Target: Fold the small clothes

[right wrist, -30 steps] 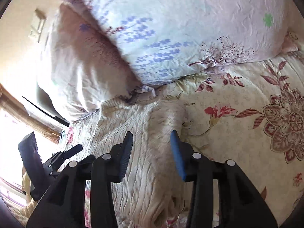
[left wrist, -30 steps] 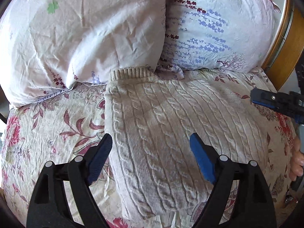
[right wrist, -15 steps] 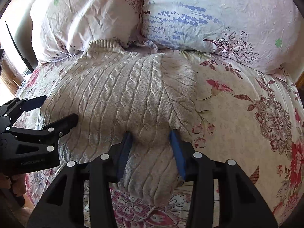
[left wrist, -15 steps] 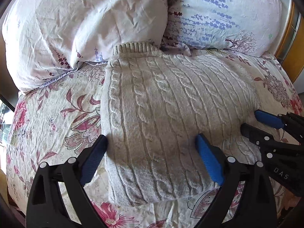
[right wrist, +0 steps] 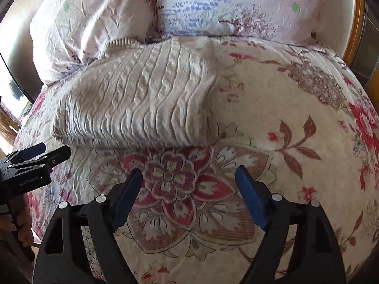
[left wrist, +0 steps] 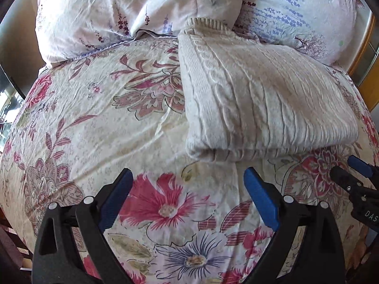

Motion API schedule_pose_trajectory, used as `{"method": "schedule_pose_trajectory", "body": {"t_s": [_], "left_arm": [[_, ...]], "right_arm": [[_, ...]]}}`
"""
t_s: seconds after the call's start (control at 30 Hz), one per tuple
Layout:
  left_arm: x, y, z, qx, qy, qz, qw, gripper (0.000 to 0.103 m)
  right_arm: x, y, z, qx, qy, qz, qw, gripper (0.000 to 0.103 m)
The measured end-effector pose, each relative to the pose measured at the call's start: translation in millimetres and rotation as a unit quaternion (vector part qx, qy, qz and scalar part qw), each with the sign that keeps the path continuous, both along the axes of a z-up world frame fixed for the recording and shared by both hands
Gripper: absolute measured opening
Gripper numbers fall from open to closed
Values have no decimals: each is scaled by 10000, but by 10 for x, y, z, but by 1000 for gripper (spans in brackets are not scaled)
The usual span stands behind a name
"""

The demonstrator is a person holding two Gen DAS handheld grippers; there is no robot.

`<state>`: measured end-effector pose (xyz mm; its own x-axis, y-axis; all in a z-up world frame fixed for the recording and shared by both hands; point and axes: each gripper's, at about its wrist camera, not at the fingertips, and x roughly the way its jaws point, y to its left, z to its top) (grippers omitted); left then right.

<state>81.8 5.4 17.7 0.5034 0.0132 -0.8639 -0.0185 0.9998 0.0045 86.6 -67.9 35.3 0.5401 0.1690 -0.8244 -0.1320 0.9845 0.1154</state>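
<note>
my left gripper (left wrist: 187,195) is spread wide and empty, my right gripper's (right wrist: 189,194) fingers are opening on nothing, the folded sweater (left wrist: 265,108) lies on the bed by the pillows (left wrist: 132,7), so i'd check its edges line up

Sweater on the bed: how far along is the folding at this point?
Done: the sweater lies in a compact folded rectangle on the bedspread, collar against the pillows. In hand: nothing; the left gripper is open and the right gripper is opening, both over bare bedspread. Left: no other garment is in view, so perhaps only tidying.
</note>
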Motion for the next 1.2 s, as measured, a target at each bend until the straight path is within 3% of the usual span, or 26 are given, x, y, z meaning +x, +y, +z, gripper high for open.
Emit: {"method": "schedule_pose_trajectory", "body": {"t_s": [0.13, 0.37, 1.2], "left_arm": [[-52, -116, -74, 150, 35, -157, 9998, 94], [-68, -95, -132, 28, -24, -44, 10000, 101], [-94, -84, -139, -22, -125, -31, 9999, 101]], "right_arm": [[-30, 180, -47, -477, -107, 60, 9988, 88], [-61, 186, -86, -516, -172, -127, 9984, 102], [-78, 172, -105, -493, -237, -144, 9984, 102]]}}
